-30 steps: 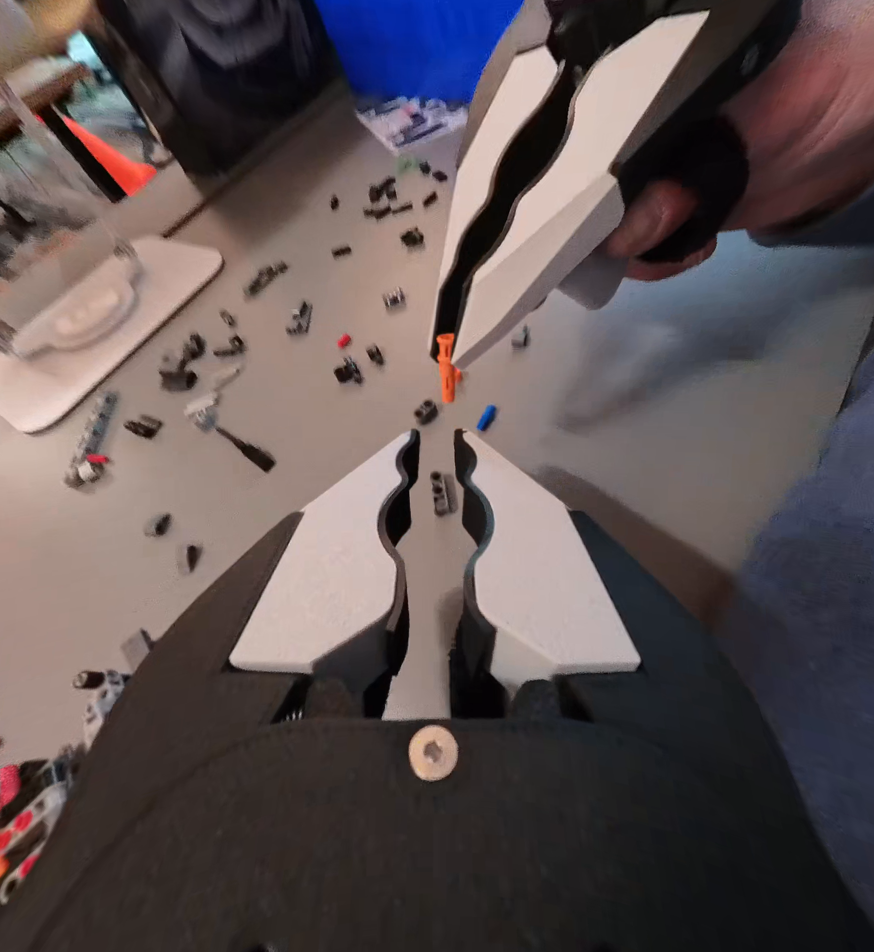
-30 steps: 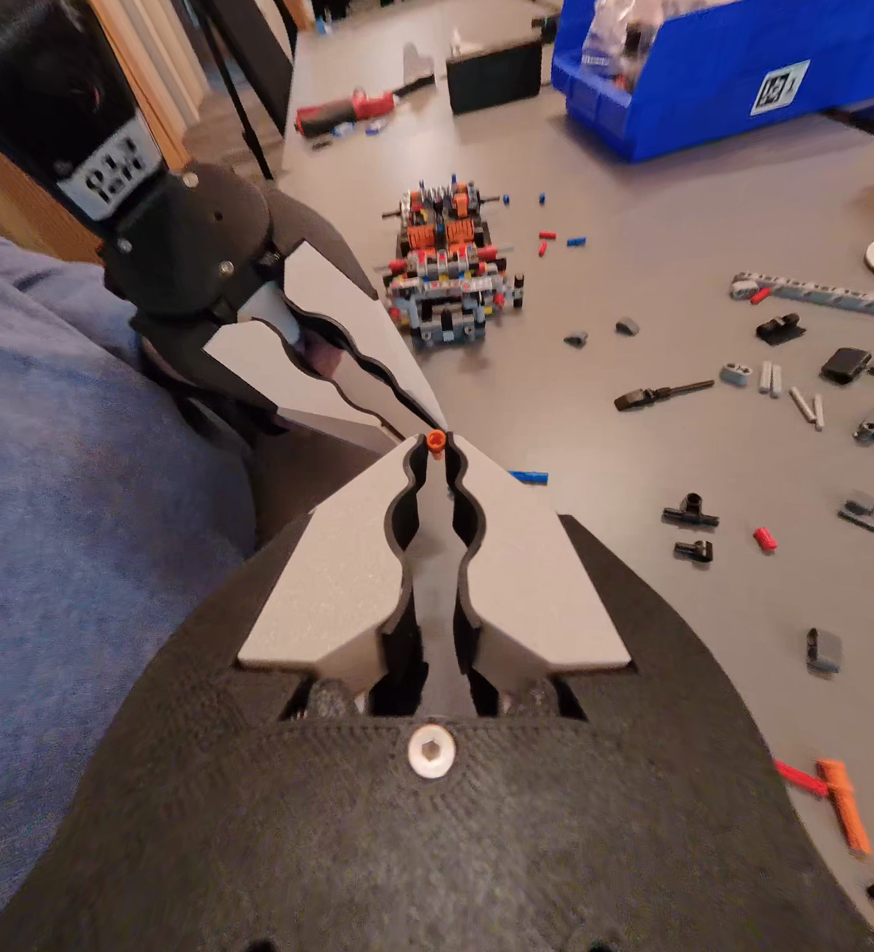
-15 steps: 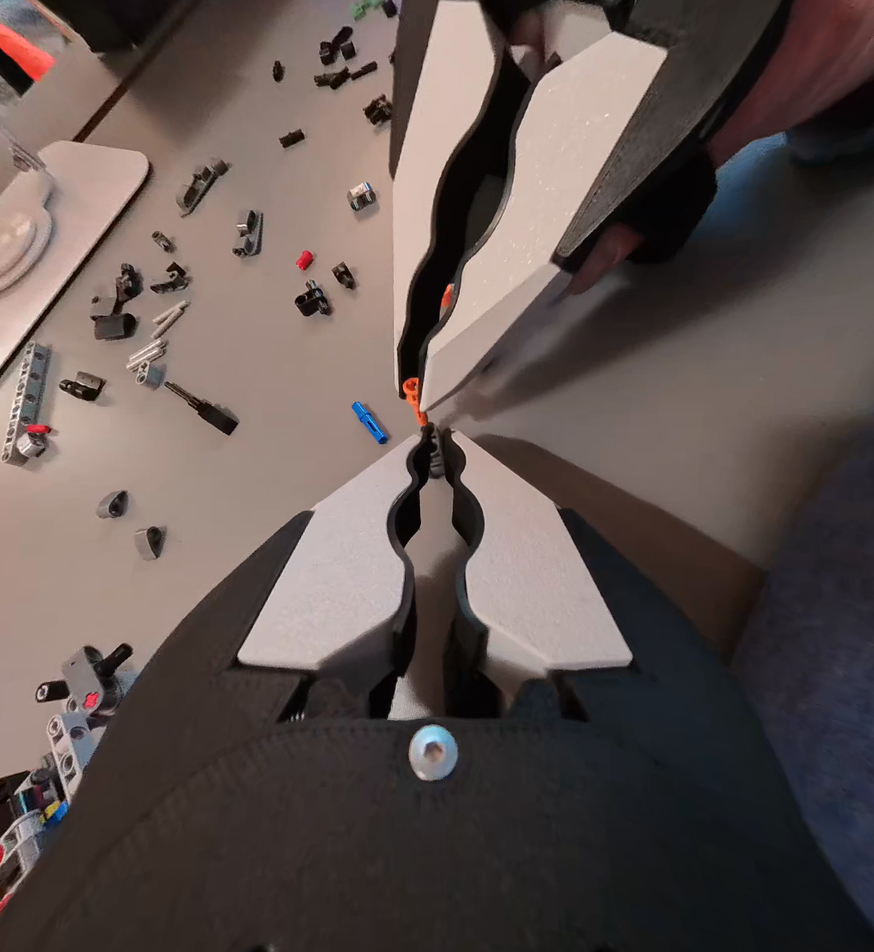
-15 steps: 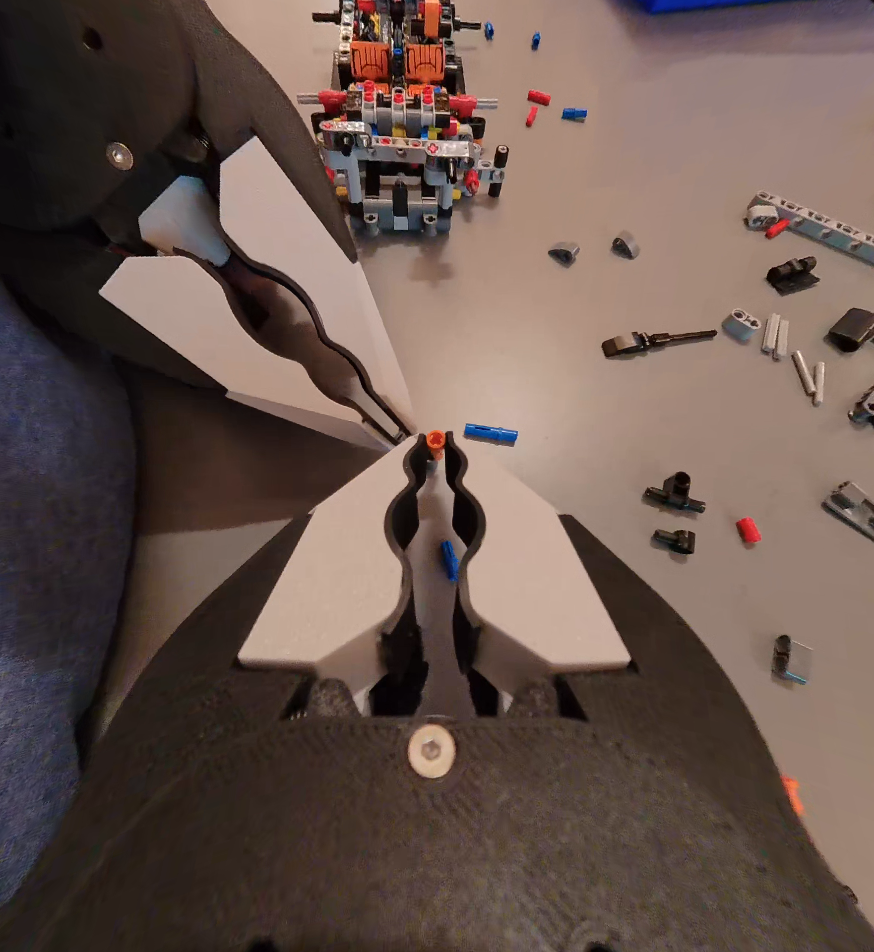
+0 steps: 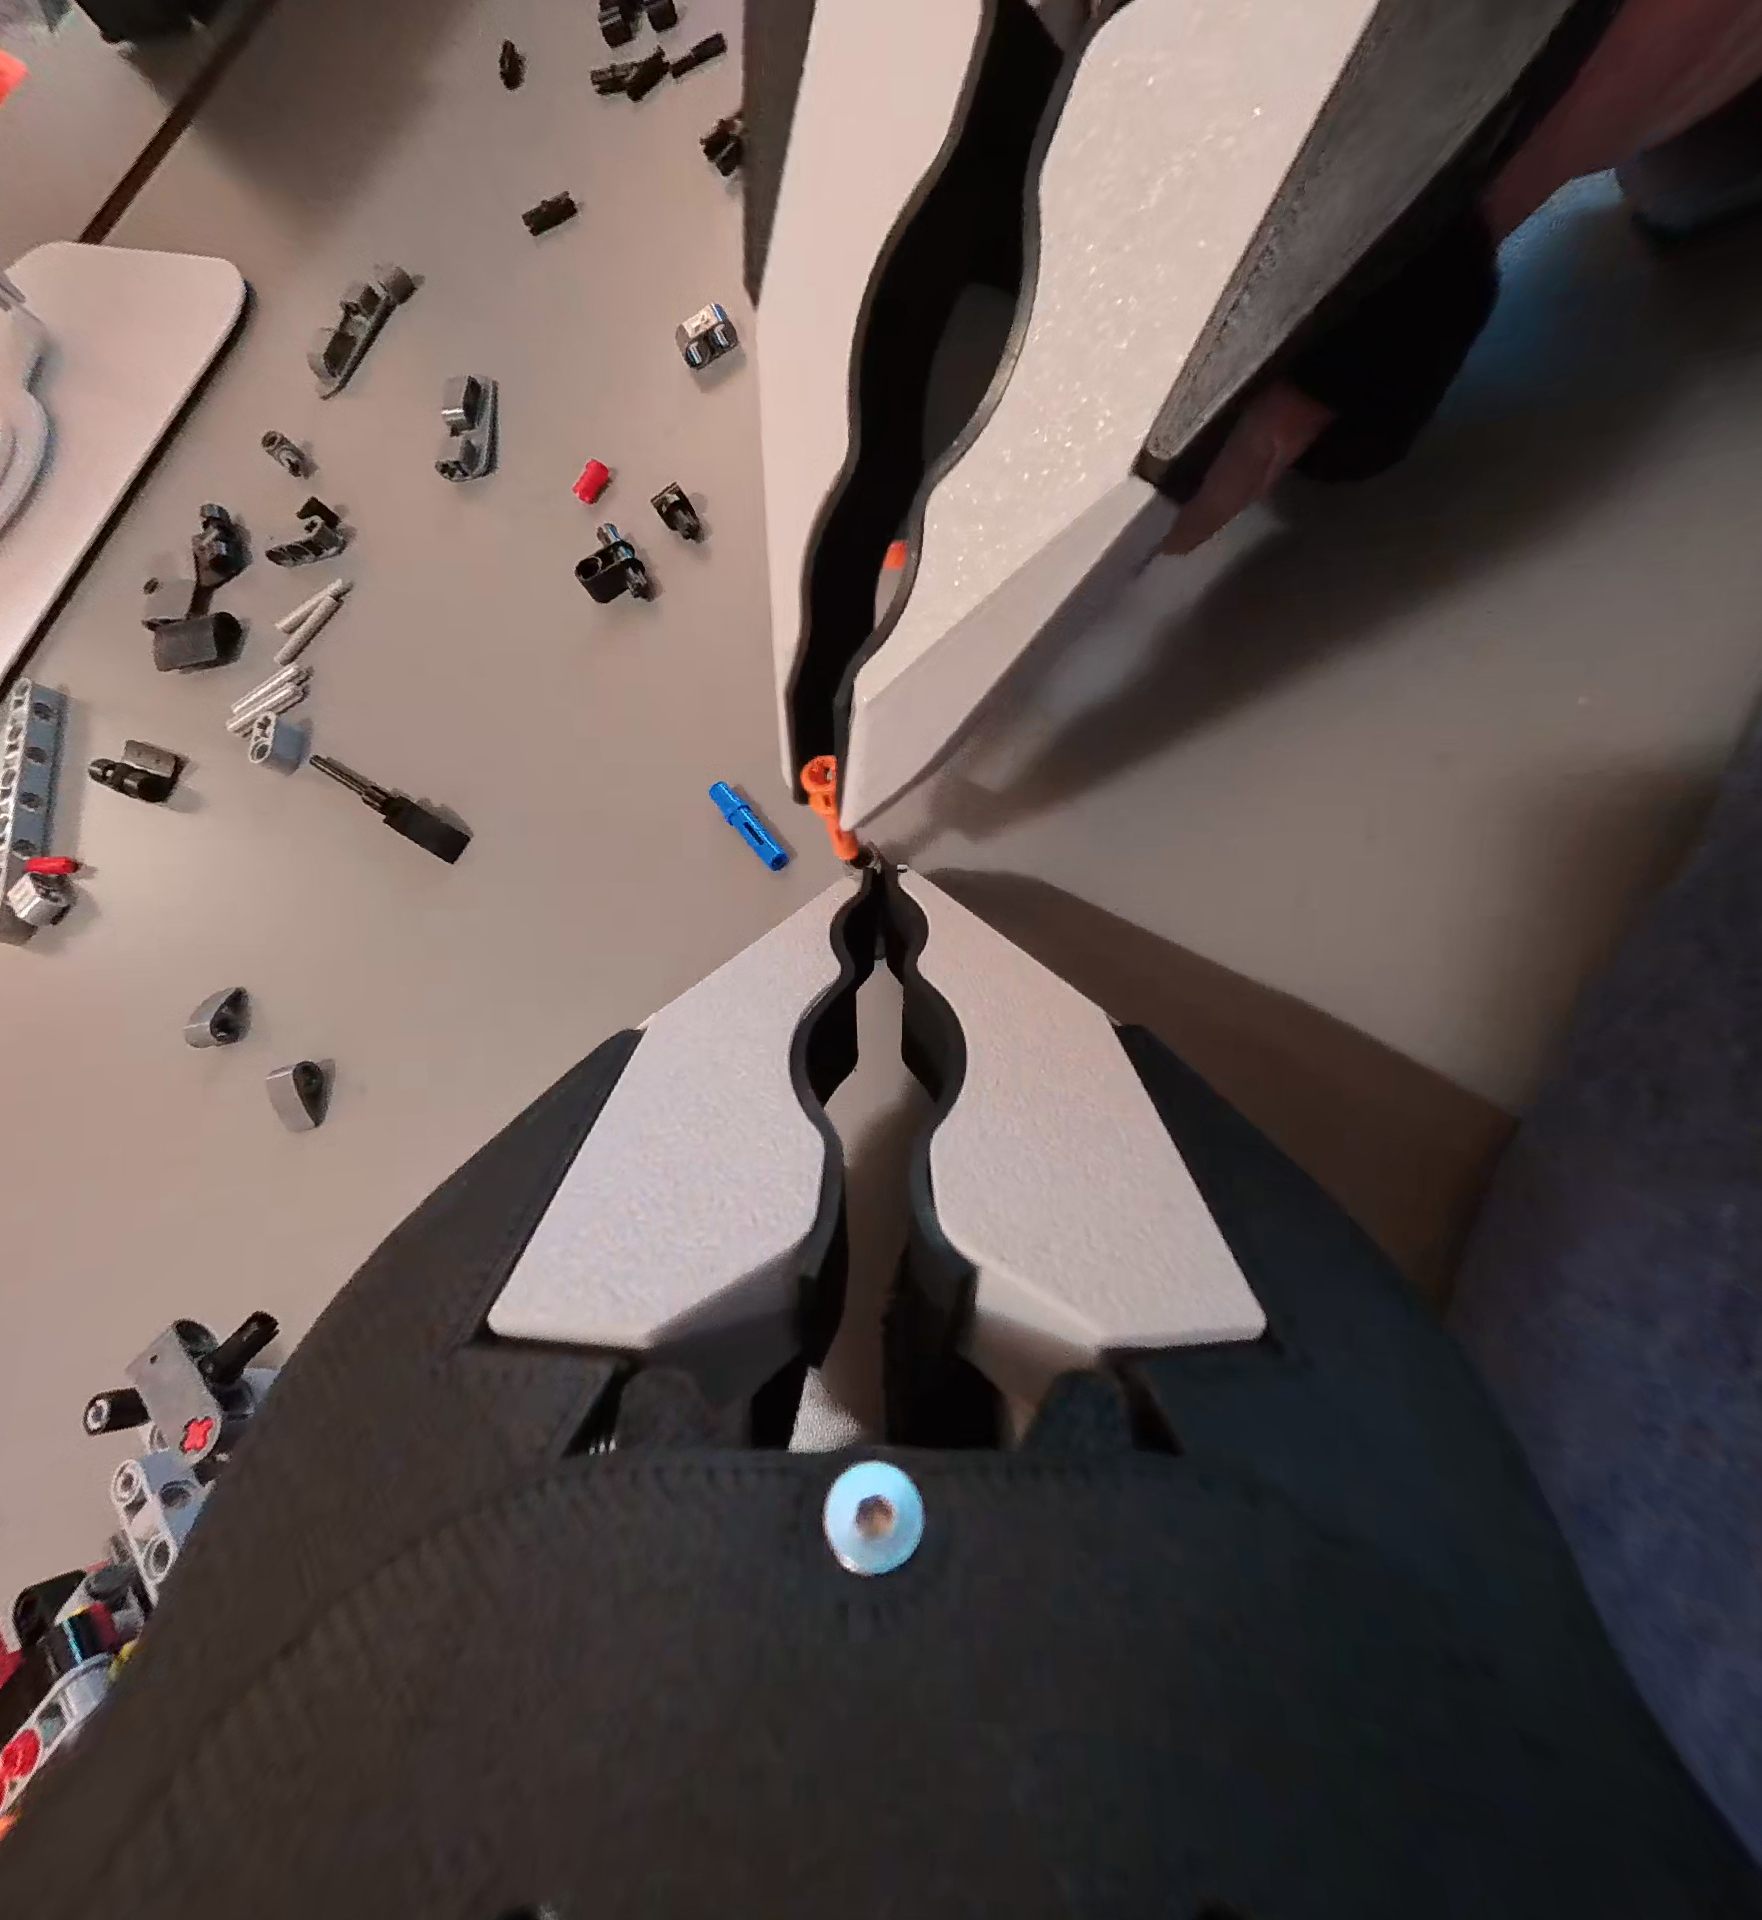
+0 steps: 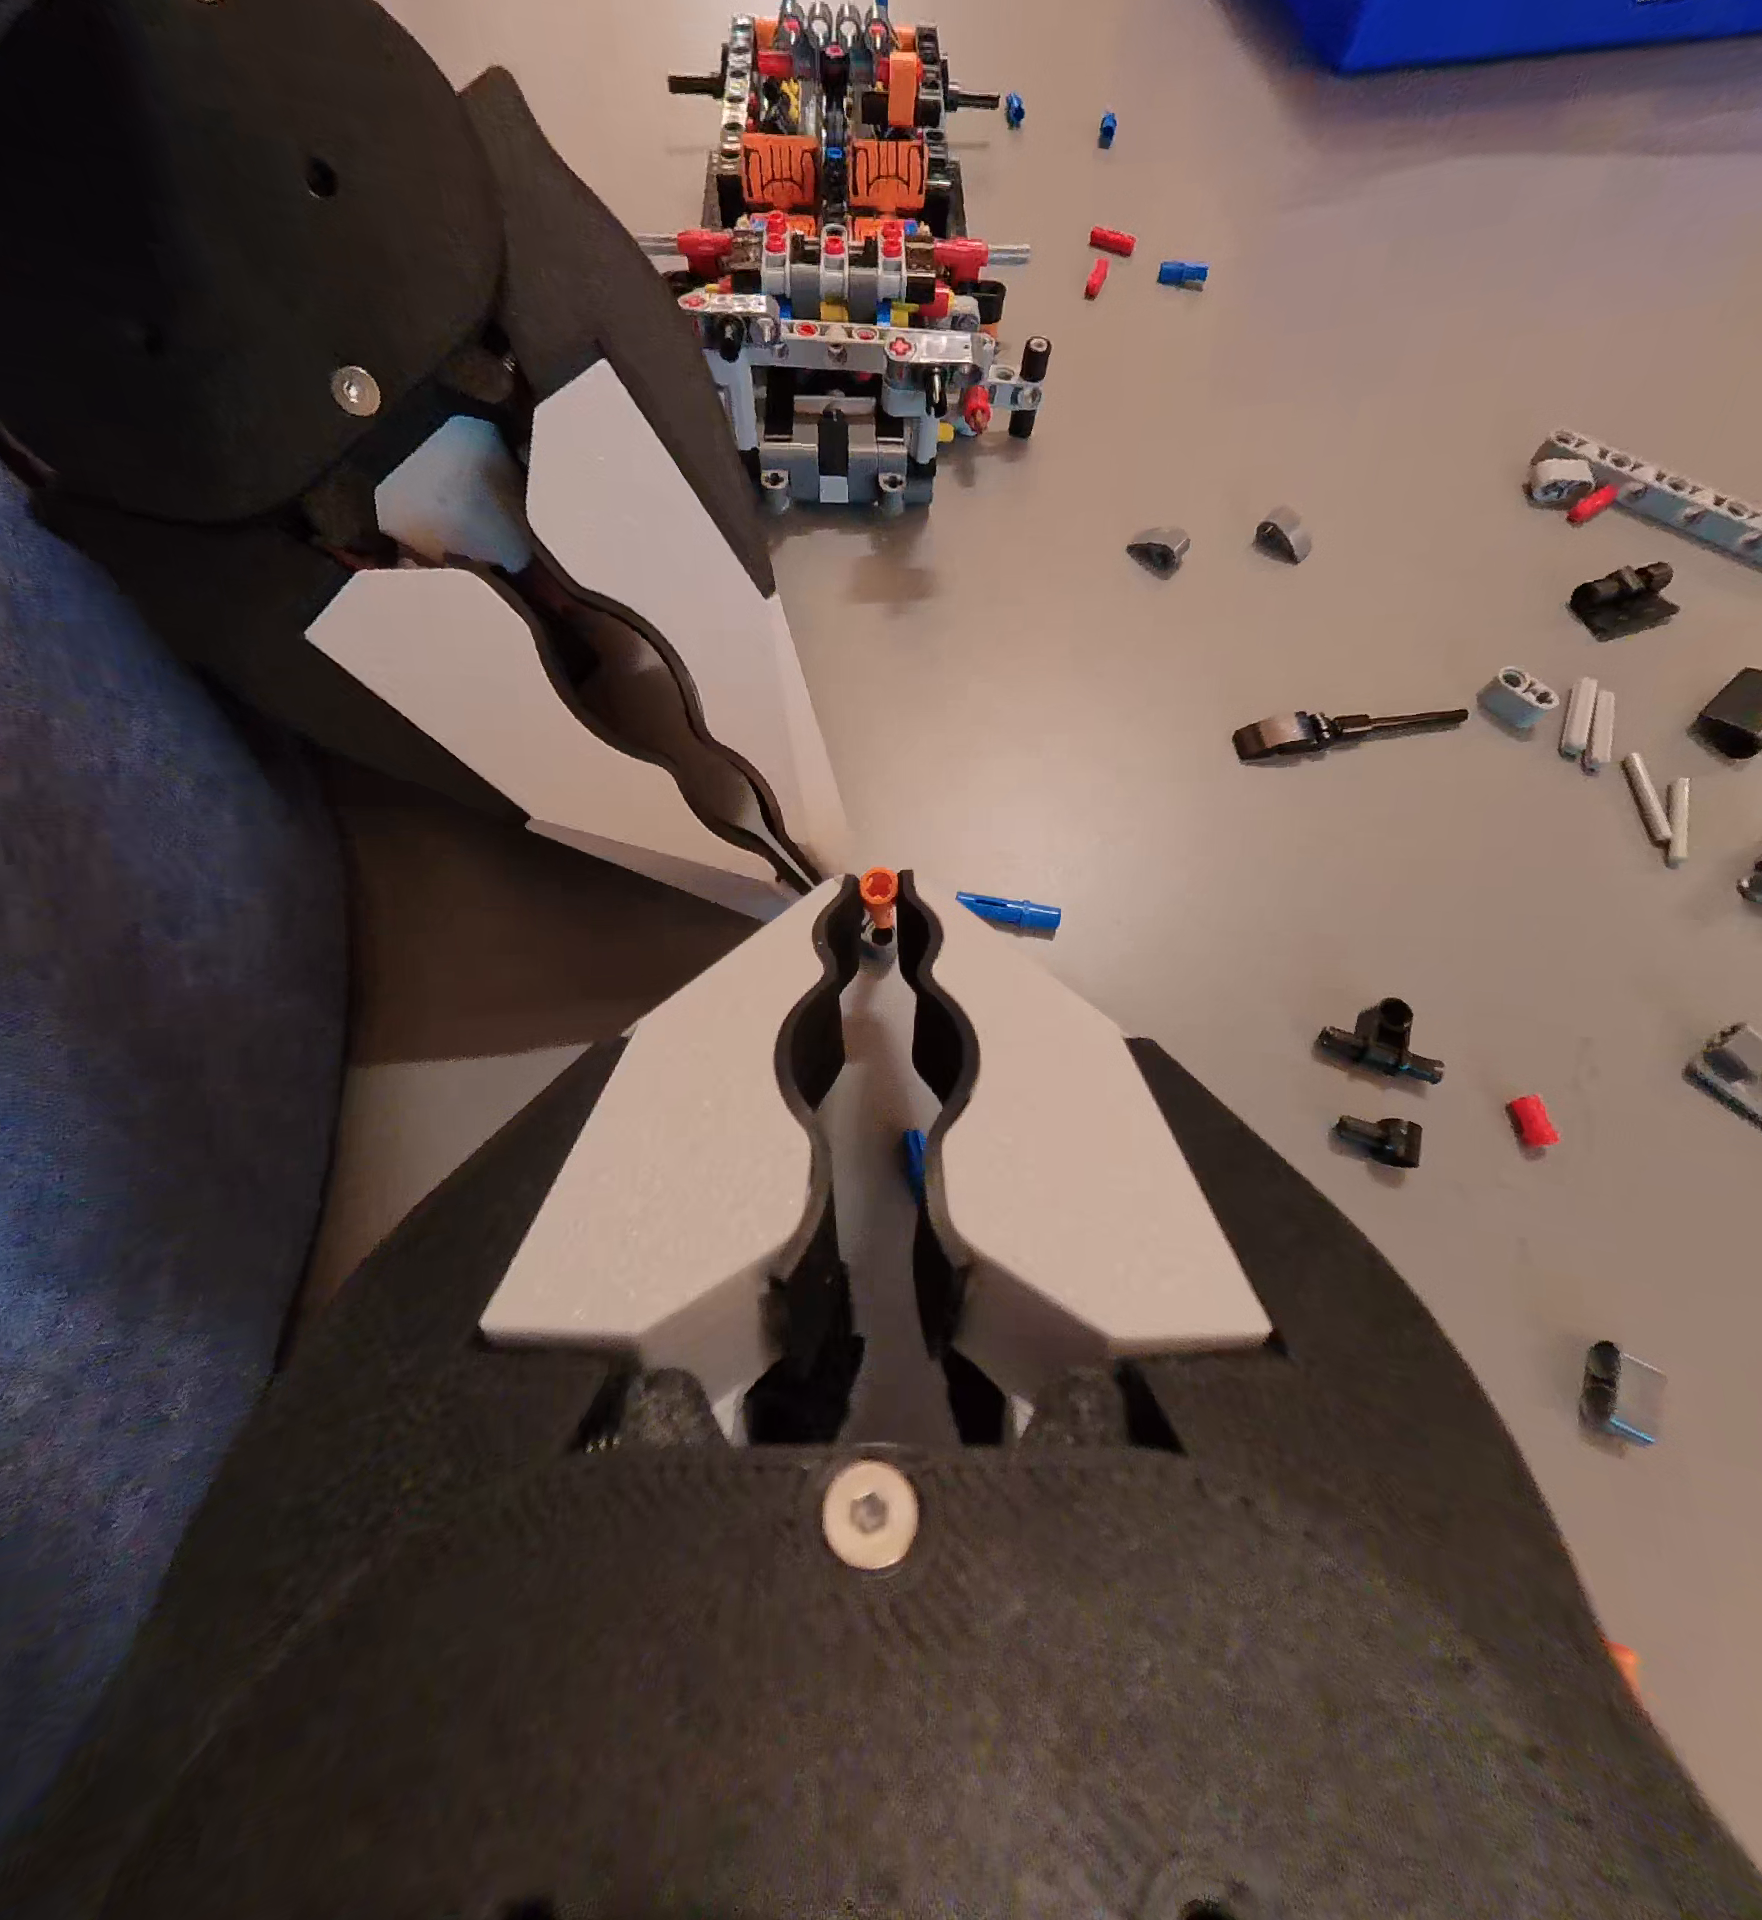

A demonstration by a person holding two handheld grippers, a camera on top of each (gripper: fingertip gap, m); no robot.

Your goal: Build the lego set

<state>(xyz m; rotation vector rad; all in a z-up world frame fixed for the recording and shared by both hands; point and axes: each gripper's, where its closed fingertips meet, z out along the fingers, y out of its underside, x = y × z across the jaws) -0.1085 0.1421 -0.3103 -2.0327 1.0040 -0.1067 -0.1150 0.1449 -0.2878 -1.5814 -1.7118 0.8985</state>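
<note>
The right claw [image 6: 875, 891] is pinched tight on a little orange peg [image 6: 877, 896], right in the middle of the frame. The left claw [image 5: 872, 883] is squeezed together on a tiny dark piece [image 5: 869, 860], and the peg's lower end touches that piece. A blue peg [image 6: 1010, 912] lies on the grey table [image 6: 1272, 935] just beside the tips. The half-built toy car [image 6: 841, 281] sits at the top middle. Loose small parts [image 5: 357, 582] are spread across the upper left.
</note>
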